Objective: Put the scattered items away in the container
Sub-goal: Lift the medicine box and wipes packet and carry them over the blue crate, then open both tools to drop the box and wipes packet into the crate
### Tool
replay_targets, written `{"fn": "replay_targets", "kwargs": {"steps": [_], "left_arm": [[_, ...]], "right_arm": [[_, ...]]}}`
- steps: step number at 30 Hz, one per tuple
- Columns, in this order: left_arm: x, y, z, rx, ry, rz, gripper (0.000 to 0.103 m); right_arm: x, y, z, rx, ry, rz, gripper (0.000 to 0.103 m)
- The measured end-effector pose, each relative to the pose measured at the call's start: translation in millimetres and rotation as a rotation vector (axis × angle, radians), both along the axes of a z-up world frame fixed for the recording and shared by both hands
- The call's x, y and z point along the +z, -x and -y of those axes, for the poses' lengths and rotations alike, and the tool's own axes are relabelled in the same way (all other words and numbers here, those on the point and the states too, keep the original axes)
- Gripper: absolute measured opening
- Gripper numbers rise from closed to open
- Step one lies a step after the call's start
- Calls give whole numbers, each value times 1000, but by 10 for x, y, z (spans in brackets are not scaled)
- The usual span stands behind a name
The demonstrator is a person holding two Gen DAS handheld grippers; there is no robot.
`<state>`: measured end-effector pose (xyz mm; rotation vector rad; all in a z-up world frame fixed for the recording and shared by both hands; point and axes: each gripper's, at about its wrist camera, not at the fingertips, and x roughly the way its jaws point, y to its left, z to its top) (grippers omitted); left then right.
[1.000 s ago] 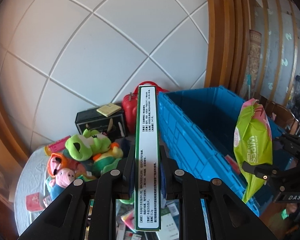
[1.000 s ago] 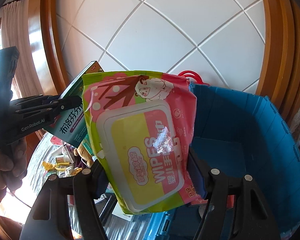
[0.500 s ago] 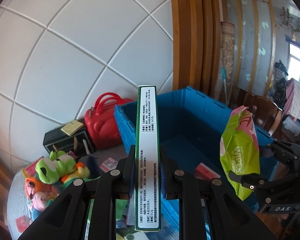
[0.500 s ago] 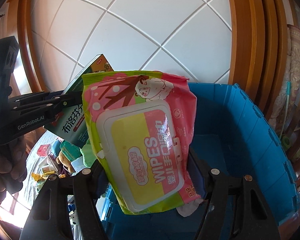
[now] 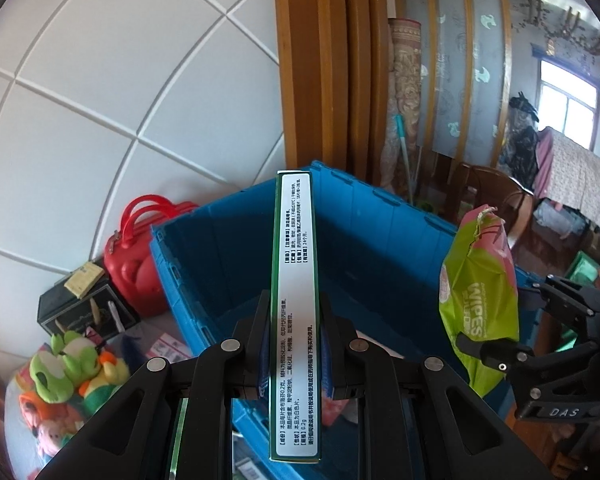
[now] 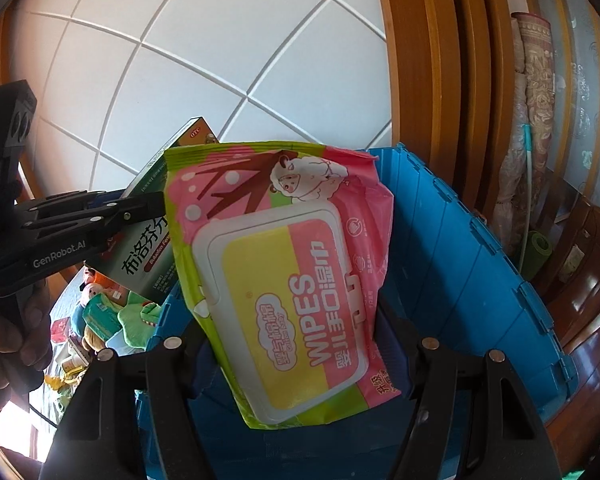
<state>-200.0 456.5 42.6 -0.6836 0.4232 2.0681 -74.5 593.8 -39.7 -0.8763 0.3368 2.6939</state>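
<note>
My left gripper (image 5: 294,344) is shut on a thin green and white medicine box (image 5: 295,304), held edge-on over the near wall of the blue crate (image 5: 384,240). My right gripper (image 6: 296,344) is shut on a pink and green wipes pack (image 6: 288,280), held above the open blue crate (image 6: 460,264). In the left wrist view the wipes pack (image 5: 478,296) hangs at the right in the right gripper (image 5: 496,356). In the right wrist view the medicine box (image 6: 148,248) shows at the left in the left gripper (image 6: 156,208), which a hand (image 6: 4,344) holds.
Left of the crate lie plush toys (image 5: 72,372), a red toy case (image 5: 136,264), a black box (image 5: 80,308) and small packets (image 6: 100,312). A white tiled wall (image 5: 120,100) stands behind. Wooden door framing (image 5: 340,60) and furniture (image 5: 496,200) fill the right.
Both grippers have swung right with their loads, from beside the toy pile to over the blue crate. The crate now fills the middle of both views. Neither grip changed.
</note>
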Motion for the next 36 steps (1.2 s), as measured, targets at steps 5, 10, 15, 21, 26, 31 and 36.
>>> {"fn": "replay_targets", "kwargs": {"steps": [5,10,15,21,26,31,36], "left_arm": [[-25,-2,-237,-34,7,17,19],[-39,-31,-457,-64,15,17,19],[-27,-104,-655,-93,17,13,19],[-51,-165,-828,-122,29,13,19],[-54,-174,-901,-128,35,12,19],[-46,-172,-961,-125,44,14,19],[-25,-124,-934,-112,11,43,86]], "right_arm": [[-26,-22,-164,-39,-3,11,66],[-52,-69,-314,-74,-5,21,66],[-92,-123,-451,-92,7,33,66],[-109,-197,-597,-120,19,36,66],[-108,-210,-658,-130,26,44,66],[-94,-222,-681,-148,7,46,68],[-32,-242,-710,-185,-29,38,88]]}}
